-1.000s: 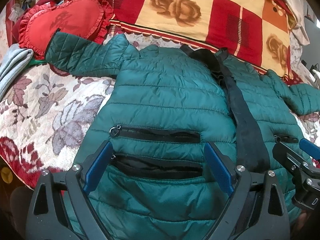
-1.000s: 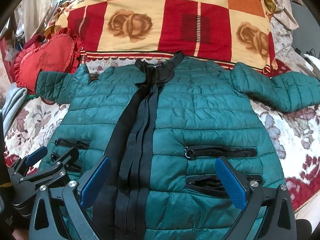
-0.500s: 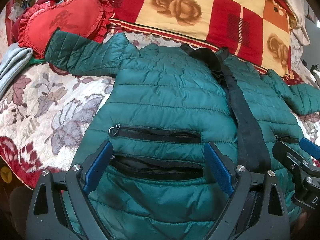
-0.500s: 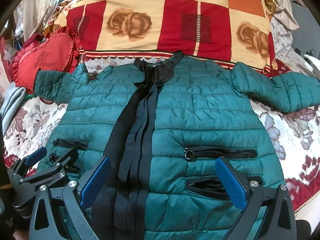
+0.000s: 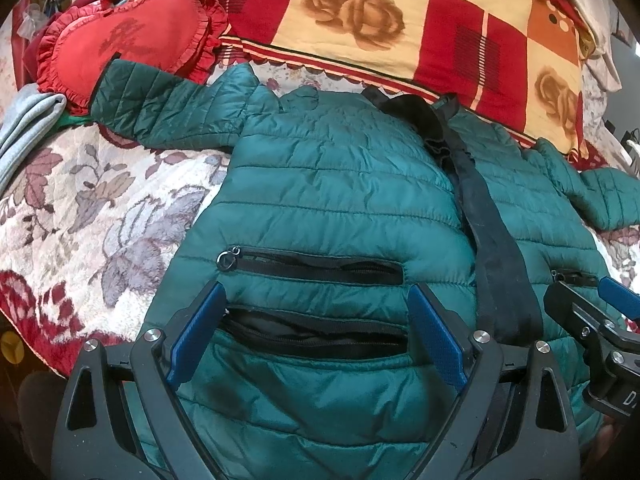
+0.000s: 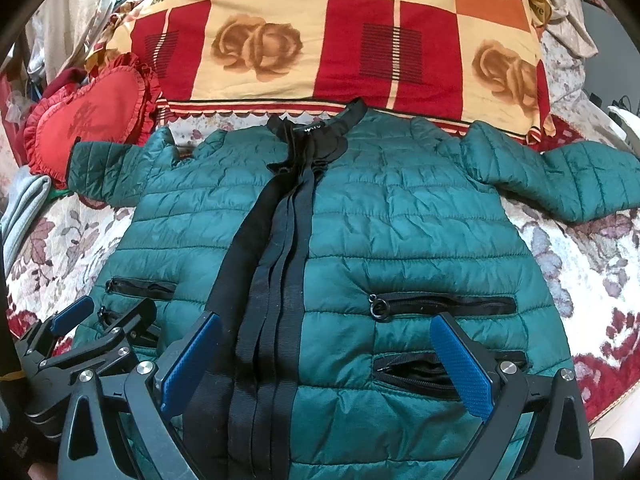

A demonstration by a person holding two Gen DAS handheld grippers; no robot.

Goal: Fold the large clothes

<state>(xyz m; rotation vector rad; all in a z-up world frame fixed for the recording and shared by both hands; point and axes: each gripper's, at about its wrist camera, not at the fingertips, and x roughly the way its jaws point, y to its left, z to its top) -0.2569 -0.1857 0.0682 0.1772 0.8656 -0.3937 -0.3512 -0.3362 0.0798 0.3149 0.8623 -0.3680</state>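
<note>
Green quilted jacket (image 6: 400, 240) lies flat, front up, on the bed (image 5: 100, 208), sleeves spread. Left gripper (image 5: 316, 336) and right gripper (image 6: 326, 368) hover over the jacket's hem, jaws wide, holding nothing. Slick padding could slip from a shallow pinch.

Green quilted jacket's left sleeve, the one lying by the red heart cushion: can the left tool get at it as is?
Probably yes. The left tool is open over the green quilted jacket; nothing covers the sleeve, whose cuff overlaps the red heart cushion.
</note>
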